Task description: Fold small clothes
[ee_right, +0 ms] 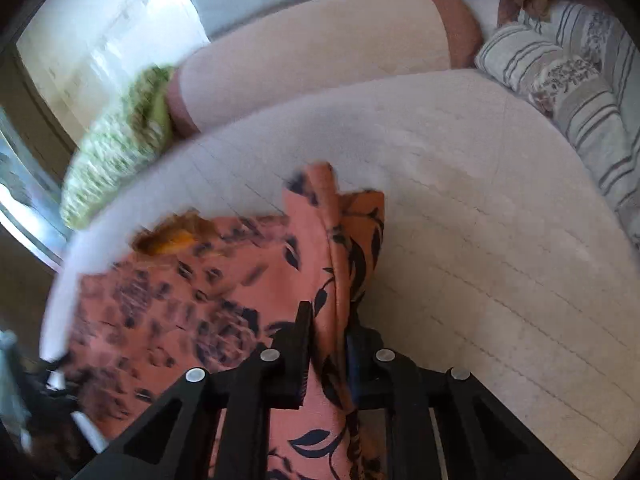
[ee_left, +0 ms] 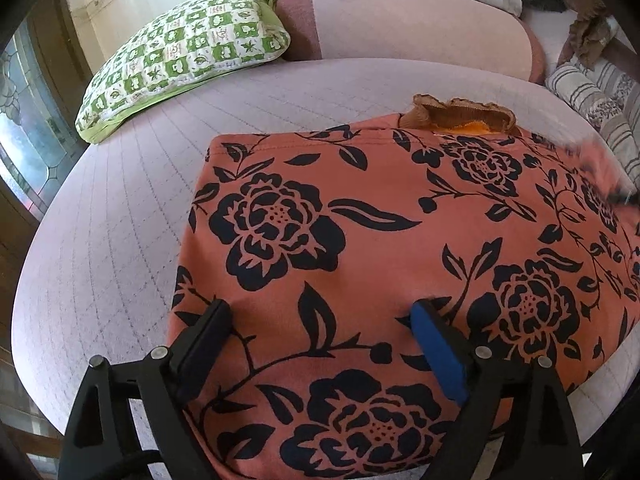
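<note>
The left tool hovers with its jaws spread wide over the floral garment, which lies flat on the quilted mattress. The right tool is clamped on a raised fold of that garment; its left side blurs, perhaps from motion.

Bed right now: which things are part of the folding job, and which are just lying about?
In the job:
- floral garment, spread on the bed
- right gripper, clamped on a fold of it
- left gripper, open over it

Lying about:
- green checked pillow
- pink bolster
- striped cushion
- brown cloth
</note>
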`<state>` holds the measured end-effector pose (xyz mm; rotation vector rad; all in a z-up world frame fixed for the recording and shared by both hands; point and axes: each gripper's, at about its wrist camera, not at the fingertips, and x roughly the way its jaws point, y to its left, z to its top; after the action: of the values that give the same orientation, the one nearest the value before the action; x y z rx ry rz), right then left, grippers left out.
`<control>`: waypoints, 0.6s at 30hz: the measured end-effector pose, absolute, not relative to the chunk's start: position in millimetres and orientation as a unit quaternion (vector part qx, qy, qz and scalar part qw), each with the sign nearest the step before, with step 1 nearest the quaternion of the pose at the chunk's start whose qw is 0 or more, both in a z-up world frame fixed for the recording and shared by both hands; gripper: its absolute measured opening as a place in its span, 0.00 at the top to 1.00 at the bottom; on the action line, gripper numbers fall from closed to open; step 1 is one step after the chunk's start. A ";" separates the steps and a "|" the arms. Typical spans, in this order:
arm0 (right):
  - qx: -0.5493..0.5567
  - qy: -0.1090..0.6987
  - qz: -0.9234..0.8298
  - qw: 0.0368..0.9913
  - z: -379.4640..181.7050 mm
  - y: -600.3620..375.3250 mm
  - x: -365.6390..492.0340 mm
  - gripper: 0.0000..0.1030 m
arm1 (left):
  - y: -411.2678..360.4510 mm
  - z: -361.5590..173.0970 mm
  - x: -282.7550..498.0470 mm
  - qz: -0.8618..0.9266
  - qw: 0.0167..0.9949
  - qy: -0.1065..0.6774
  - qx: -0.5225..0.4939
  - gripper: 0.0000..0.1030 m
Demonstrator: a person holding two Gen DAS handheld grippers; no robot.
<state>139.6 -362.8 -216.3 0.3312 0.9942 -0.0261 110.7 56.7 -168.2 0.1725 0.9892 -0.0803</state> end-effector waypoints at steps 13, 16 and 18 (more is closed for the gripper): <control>0.120 0.389 0.038 0.913 -146.7 -314.4 67.3 0.12 | 160.1 -145.4 76.1 0.014 0.864 0.493 -0.103 0.28; 0.132 0.478 0.049 0.867 -195.2 -305.5 84.0 0.12 | 167.8 -167.3 74.8 -0.023 0.839 0.525 -0.139 0.82; 0.153 0.513 0.043 0.844 -227.3 -308.4 88.8 0.11 | 165.3 -153.5 69.7 -0.030 0.847 0.512 -0.139 0.88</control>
<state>88.8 -308.4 -227.3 0.3225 1.0830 0.0902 69.8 165.3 -153.5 -0.2921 1.0789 -0.0642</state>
